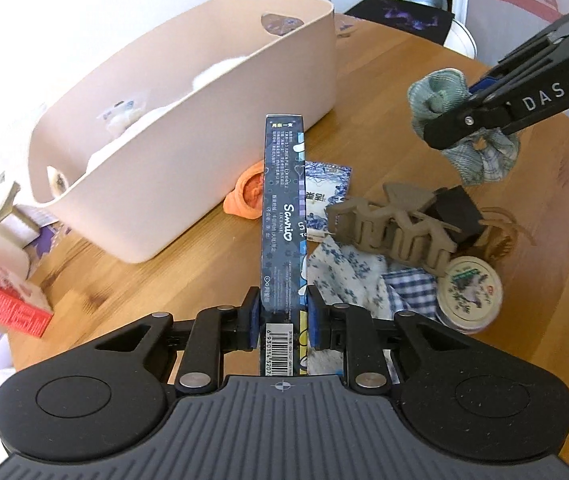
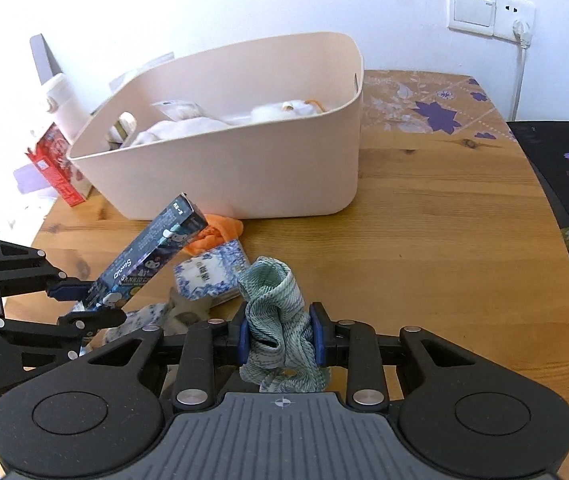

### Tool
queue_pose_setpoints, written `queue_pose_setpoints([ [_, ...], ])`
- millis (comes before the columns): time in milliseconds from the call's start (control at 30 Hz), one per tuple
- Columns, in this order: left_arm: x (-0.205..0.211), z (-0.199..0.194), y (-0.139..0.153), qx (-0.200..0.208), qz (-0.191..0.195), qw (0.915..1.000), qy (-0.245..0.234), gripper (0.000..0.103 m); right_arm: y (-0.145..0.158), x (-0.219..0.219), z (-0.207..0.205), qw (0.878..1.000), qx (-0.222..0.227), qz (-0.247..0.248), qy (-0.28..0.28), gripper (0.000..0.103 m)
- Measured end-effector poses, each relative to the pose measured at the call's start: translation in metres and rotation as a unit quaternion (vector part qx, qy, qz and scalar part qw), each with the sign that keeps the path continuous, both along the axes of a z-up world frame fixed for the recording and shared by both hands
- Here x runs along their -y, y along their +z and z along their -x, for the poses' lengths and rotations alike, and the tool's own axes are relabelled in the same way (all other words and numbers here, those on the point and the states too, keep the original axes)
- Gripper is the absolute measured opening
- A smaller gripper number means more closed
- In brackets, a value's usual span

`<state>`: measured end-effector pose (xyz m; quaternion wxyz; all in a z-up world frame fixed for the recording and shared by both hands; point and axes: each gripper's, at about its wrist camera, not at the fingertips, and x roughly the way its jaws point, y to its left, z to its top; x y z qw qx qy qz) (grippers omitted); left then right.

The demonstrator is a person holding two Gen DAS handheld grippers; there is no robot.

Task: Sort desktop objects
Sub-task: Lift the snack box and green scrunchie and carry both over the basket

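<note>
Both grippers loaded, carry step toward the bin (image 2: 244,168). Left gripper (image 1: 284,312) clamps a dark box (image 1: 283,216), lifted off the table (image 2: 444,240). Right gripper (image 2: 280,334) pinches a green scrunchie (image 2: 274,312). Next, likely: move over bin rim, release inside.

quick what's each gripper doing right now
left gripper: shut on the dark slim box
right gripper: shut on the green scrunchie
</note>
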<state>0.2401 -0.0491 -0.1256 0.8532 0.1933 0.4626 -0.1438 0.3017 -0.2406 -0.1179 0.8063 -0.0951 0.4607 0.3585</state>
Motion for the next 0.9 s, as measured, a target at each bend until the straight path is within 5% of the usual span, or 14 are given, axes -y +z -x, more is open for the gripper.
queue_pose_setpoints([
  [667,-0.008,0.089,0.058,0.054,0.033,0.9888,0.135,0.023,0.043,0.062,0.040,0.999,0.037,-0.032,0.019,0.028],
  [900,-0.007,0.100,0.076,0.074,0.041,0.9852,0.149,0.023,0.067,0.081,0.045,0.997,0.068,-0.045,0.015,0.028],
])
